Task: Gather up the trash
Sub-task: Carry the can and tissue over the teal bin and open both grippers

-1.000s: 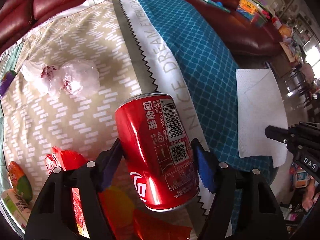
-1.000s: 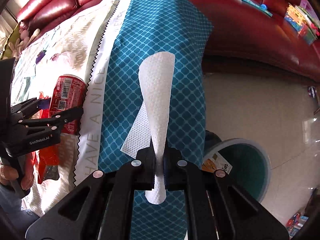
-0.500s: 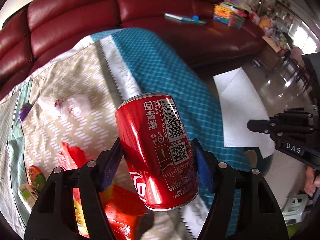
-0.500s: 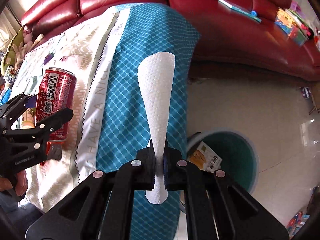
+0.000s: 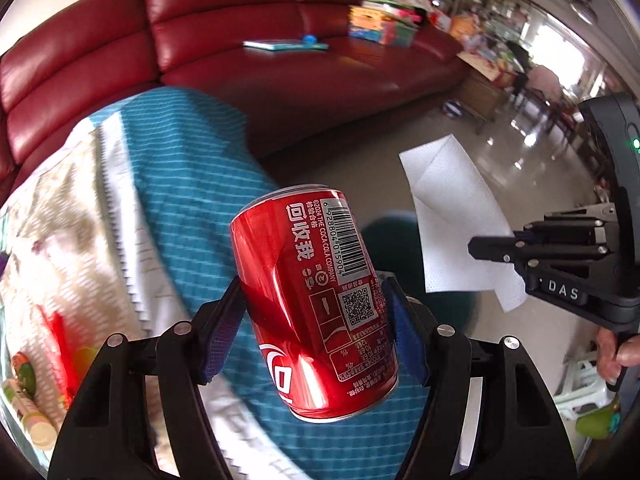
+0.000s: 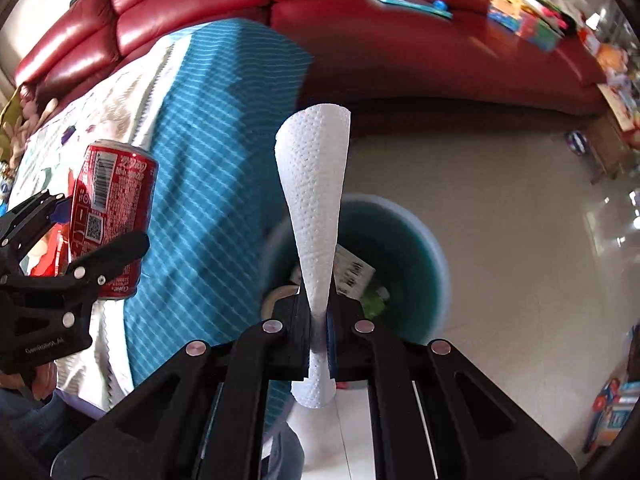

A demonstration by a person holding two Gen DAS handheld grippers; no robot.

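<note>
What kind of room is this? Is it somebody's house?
Most likely a home living room. There is a big red leather sofa with toys and books on it, a patterned cloth on a table, and a teal trash bin on the shiny tiled floor.

Bright daylight, floor (image 5: 516, 168) glare, motion-blurred background, dark fisheye corners.

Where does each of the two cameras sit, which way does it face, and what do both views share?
Left wrist: on the left gripper, facing along its fingers at the red can, sofa and floor; a thumb shows at far right.
Right wrist: on the right gripper, facing down at the paper towel over the teal bin.
Shared: can, towel, tablecloth, sofa, bin, and each other's gripper.
</note>
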